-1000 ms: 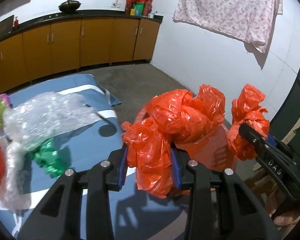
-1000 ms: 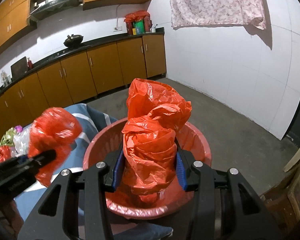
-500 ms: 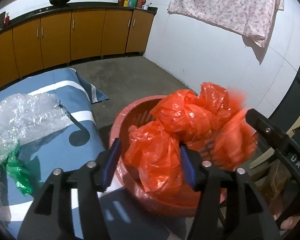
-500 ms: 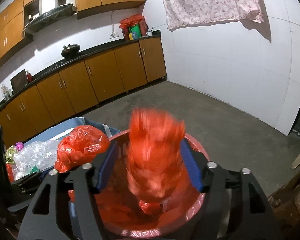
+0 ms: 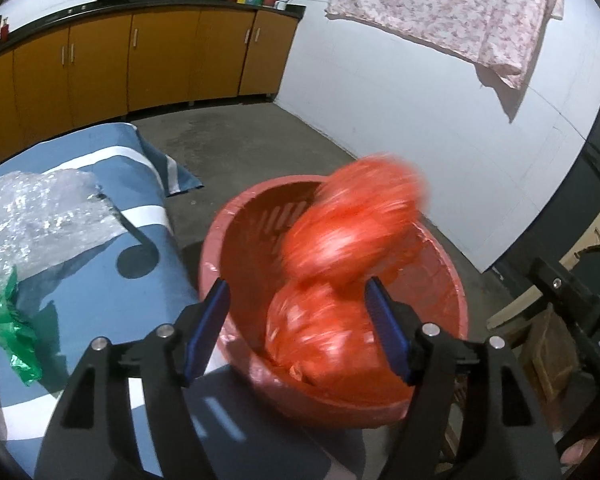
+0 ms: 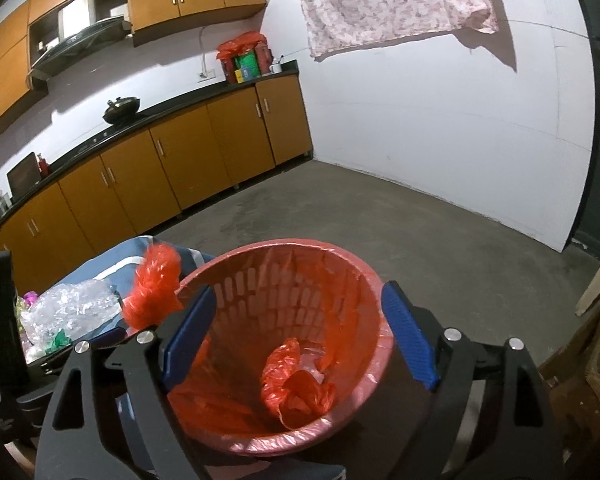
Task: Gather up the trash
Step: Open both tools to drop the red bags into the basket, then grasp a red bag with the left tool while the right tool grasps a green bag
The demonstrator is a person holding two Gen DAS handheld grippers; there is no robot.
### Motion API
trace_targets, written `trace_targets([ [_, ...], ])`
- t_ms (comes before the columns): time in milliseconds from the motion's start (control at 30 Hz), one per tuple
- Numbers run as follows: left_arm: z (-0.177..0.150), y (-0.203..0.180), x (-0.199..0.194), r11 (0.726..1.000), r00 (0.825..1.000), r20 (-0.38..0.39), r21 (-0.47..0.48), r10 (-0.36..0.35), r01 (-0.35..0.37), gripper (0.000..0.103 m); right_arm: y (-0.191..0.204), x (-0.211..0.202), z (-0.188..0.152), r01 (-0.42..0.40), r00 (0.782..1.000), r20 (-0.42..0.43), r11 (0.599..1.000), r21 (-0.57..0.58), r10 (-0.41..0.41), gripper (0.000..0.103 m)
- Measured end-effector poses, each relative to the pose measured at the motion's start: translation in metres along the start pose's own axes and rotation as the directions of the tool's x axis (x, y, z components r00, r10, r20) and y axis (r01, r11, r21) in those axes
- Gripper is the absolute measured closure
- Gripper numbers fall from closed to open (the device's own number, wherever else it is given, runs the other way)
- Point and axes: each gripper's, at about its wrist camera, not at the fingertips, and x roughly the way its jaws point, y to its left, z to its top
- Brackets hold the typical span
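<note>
Trash collection, partly done: red basket [image 6: 374, 300] w/ liner holds one crumpled orange bag [image 6: 296, 384] at its bottom; a second orange bag [image 5: 352, 220], blurred, sits above the rim. Both grippers, left [image 5: 296, 330] and right [image 6: 298, 340], have fingers spread, grasping nothing. Left of basket, on blue cloth [image 5: 112, 284]: bubble wrap [image 5: 36, 216], green scrap [image 5: 8, 332], uncollected.

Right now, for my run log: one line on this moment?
left gripper: open | right gripper: open | orange bags: in red basket

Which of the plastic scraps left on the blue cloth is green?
The small crumpled green plastic scrap at the cloth's left edge, partly under the clear bubble wrap. The bubble wrap is larger and see-through.
</note>
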Motion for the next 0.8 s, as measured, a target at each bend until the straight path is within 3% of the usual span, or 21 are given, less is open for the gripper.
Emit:
trace_targets([
  [67,0.001,0.000,-0.002,1.000,1.000,0.005,0.004,0.003,-0.003,0.027,-0.002,-0.001,0.002,0.010,1.000,0.004,1.000,-0.002,-0.010,0.019],
  [200,0.003,0.006,-0.012,1.000,1.000,0.024,-0.009,0.012,-0.012,0.024,-0.001,-0.003,0.002,0.017,1.000,0.009,1.000,-0.010,-0.017,0.019],
  [467,-0.007,0.034,-0.063,0.992,0.987,0.103,-0.035,0.123,-0.120,0.012,0.027,-0.006,-0.006,-0.023,1.000,0.008,0.997,-0.067,0.024,0.008],
  [633,-0.020,0.054,-0.100,0.971,0.960,0.145,-0.044,0.239,-0.235,0.009,0.056,-0.009,-0.015,-0.006,1.000,0.025,0.988,-0.152,0.010,0.003],
  [800,-0.040,0.084,-0.144,0.931,0.910,0.197,-0.083,0.365,-0.356,0.008,0.088,-0.016,-0.025,-0.042,0.998,0.034,0.973,-0.227,0.051,0.003],
])
